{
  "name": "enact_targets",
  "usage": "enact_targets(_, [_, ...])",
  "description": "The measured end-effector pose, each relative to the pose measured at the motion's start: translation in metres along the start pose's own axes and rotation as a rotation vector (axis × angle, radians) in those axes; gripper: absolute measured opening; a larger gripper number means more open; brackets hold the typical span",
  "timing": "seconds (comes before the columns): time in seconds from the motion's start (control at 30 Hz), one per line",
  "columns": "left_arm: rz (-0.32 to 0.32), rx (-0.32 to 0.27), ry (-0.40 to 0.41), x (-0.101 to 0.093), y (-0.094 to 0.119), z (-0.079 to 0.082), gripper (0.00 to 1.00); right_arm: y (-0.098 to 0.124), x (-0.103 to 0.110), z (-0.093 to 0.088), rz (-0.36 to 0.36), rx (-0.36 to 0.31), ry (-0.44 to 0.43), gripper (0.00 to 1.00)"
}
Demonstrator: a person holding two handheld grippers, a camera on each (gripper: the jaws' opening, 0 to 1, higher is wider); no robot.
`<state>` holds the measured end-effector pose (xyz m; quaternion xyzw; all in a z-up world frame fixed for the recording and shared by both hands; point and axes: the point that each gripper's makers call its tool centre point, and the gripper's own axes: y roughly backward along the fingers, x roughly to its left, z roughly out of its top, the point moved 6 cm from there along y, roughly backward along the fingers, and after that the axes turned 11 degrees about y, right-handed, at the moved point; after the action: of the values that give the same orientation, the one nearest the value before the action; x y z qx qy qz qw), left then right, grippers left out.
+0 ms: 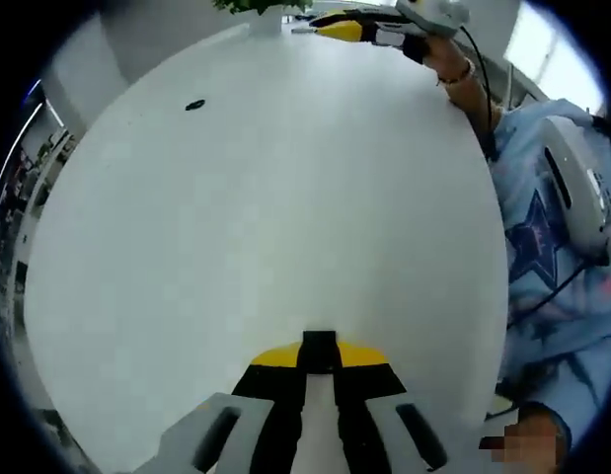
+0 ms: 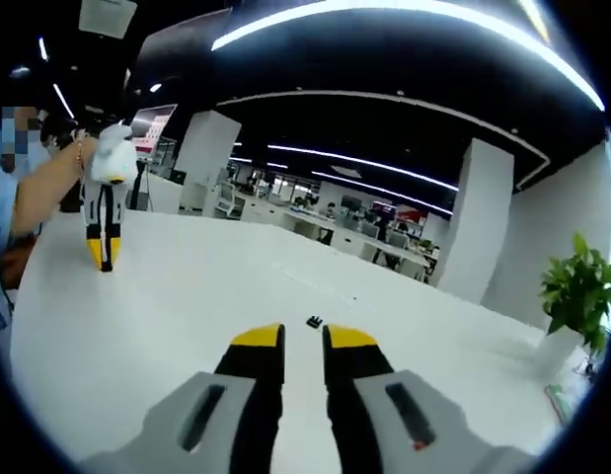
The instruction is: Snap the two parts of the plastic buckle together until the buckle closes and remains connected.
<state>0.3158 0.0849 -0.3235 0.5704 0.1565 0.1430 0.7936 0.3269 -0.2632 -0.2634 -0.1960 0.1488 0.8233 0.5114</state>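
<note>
Gripping: left fingers (image 1: 319, 348) are pressing together on a small black piece, too small to identify.
Right fingers (image 2: 303, 336): sitting slightly parted, empty.
Buckle part (image 2: 314, 322): lying small and black on the white worktop (image 2: 187, 296), just beyond the right fingers.

Left gripper view: steeply down, close over white table (image 1: 236, 197). Right gripper view: low, level across (same tabletop shared).
</note>
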Motion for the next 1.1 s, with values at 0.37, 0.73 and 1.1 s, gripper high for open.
enact_targets(0.37, [0.008, 0.022, 0.029, 0.000, 0.000, 0.003, 0.10, -0.017, -0.036, 0.011, 0.053, 0.090, -0.141, 0.28])
enact_targets(0.73, [0.012, 0.054, 0.060, -0.001, -0.002, 0.006, 0.10, -0.096, -0.068, 0.005, 0.134, 0.302, -0.130, 0.27])
enact_targets(1.1, [-0.001, 0.053, 0.085, 0.001, -0.004, 0.006, 0.10, -0.170, -0.058, -0.022, 0.221, 0.535, -0.146, 0.24])
